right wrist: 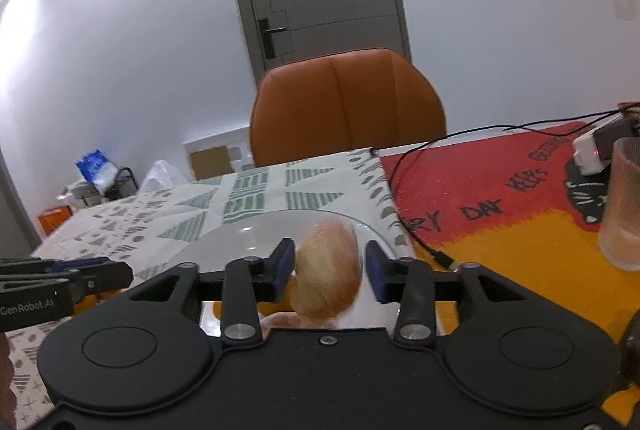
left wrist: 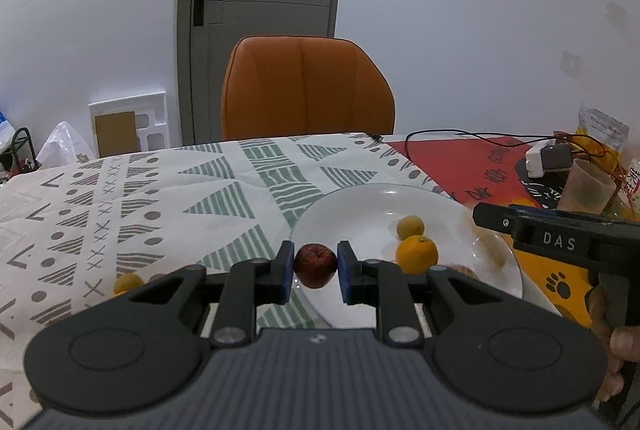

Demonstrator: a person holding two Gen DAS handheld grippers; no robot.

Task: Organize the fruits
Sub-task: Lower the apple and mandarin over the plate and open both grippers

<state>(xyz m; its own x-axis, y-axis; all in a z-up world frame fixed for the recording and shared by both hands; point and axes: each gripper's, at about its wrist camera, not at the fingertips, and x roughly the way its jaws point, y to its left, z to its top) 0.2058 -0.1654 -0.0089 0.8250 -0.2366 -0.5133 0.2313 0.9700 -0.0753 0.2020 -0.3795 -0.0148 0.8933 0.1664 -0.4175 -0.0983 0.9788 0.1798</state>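
Carrying a small dark-red apple point(left wrist: 315, 265) pinched in its closed fingers over the near rim of the clear round glass plate point(left wrist: 360, 202), the left gripper point(left wrist: 313, 266) must next lower and release (right gripper point(right wrist: 330, 266) fingers parted around a pale peach-coloured fruit point(right wrist: 328, 270), seemingly just let go onto that plate).

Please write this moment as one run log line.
left gripper: shut on apple | right gripper: open around pale fruit | plate: two oranges
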